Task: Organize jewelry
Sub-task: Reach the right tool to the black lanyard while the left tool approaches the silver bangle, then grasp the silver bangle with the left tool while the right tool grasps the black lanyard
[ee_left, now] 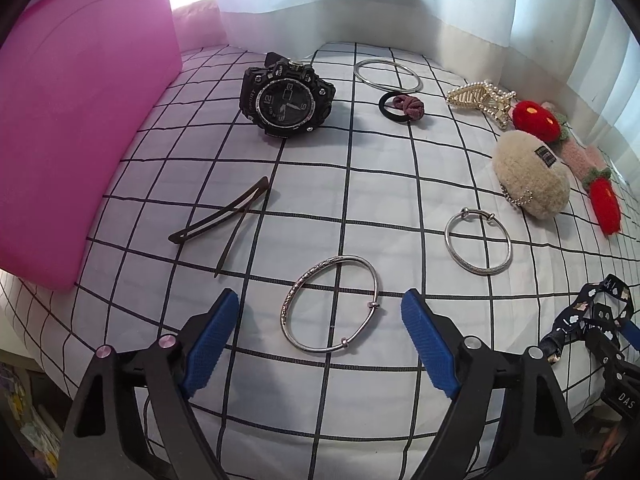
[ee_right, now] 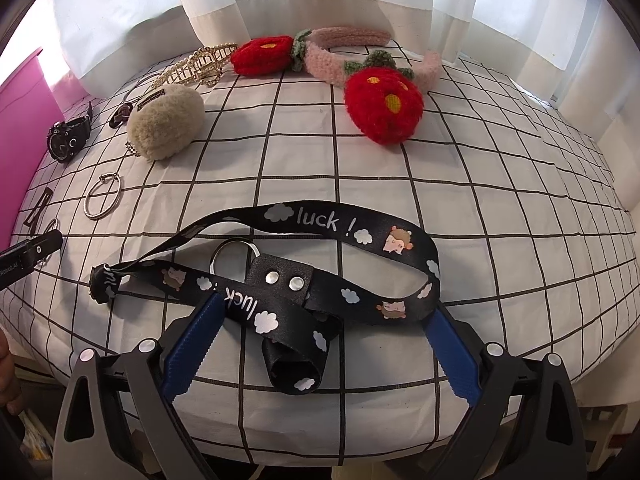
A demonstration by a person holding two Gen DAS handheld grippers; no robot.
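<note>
My left gripper (ee_left: 320,312) is open, its blue pads on either side of a silver bangle (ee_left: 332,304) lying flat on the checked cloth. A second silver bangle (ee_left: 478,242) lies to the right. A black sport watch (ee_left: 286,98), a thin ring bangle (ee_left: 387,75), a hair tie (ee_left: 402,106) and a dark hair clip (ee_left: 224,220) lie farther off. My right gripper (ee_right: 324,316) is open around a black "luck!" lanyard (ee_right: 280,292), which lies loose between the pads.
A pink box (ee_left: 72,128) stands at the left. A beige plush pouch (ee_right: 166,120), a pearl claw clip (ee_right: 200,66) and a pink headband with red knitted flowers (ee_right: 360,76) lie at the back. White curtains hang behind. The table edge is near both grippers.
</note>
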